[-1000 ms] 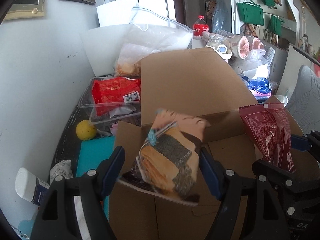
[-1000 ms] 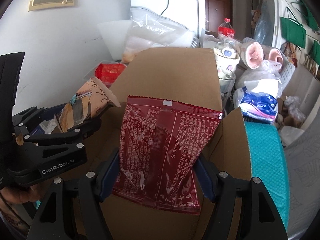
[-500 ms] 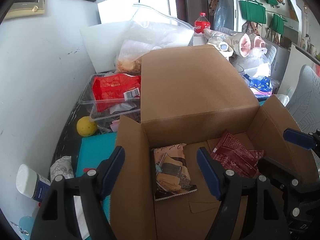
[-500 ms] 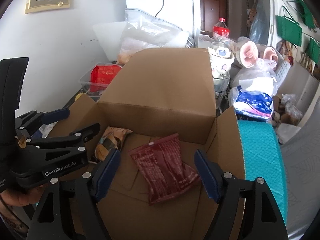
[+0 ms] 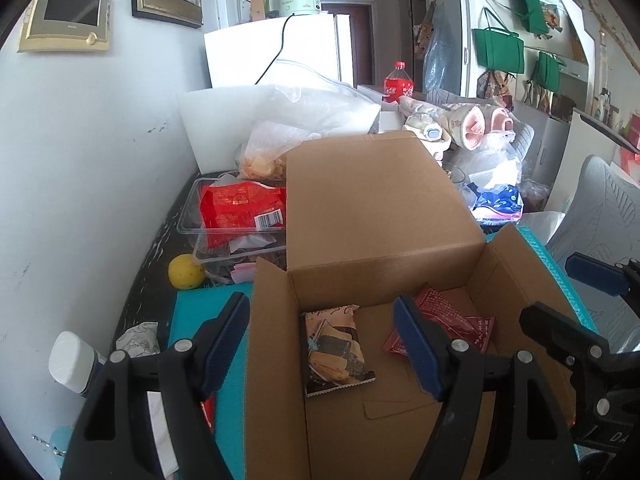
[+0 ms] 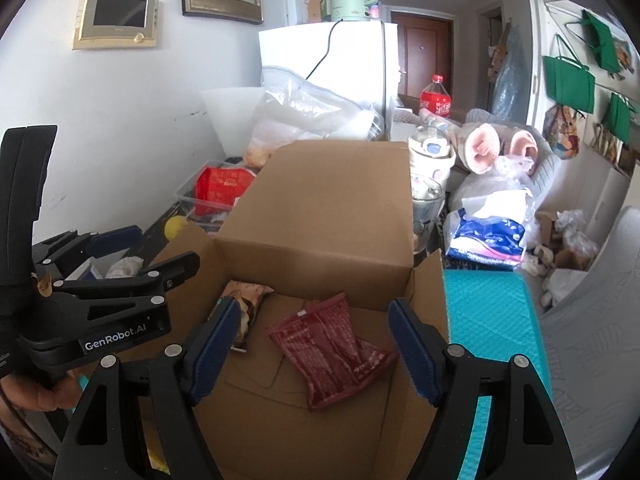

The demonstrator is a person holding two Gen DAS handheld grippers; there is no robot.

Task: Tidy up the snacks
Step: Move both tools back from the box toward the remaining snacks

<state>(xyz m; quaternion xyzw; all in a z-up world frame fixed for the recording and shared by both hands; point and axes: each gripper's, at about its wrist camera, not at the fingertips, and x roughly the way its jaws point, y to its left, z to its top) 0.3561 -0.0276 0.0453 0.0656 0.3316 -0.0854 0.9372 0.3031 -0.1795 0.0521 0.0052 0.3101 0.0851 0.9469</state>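
Both tongs hang over an open box w/ nothing in them. Left tongs: fingers spread wide apart, empty; the left one sits outside the box's left wall, over a teal mat, the right one inside the box. Right tongs: also spread wide, empty, both pads above the box floor. Two snacks lie flat on that floor: an orange pack just btwn the left tongs' fingers, nearer the right one, and a red pack btwn the right tongs' fingers, roughly centred. The two packs are near each other but apart; in the right view the orange pack is partly hidden behind the left pad. Box's far flap stands up, tilted away from the tongs. Beyond and left of the left tongs: a clear tray w/ a red bag in it, a yellow ball just in front of the tray, and a white bottle far left by the wall. Past the box, a plastic bag, a cola bottle (red label, text too small to read) and pink slippers. Right of the right tongs, a blue-white pack past the mat's far end.
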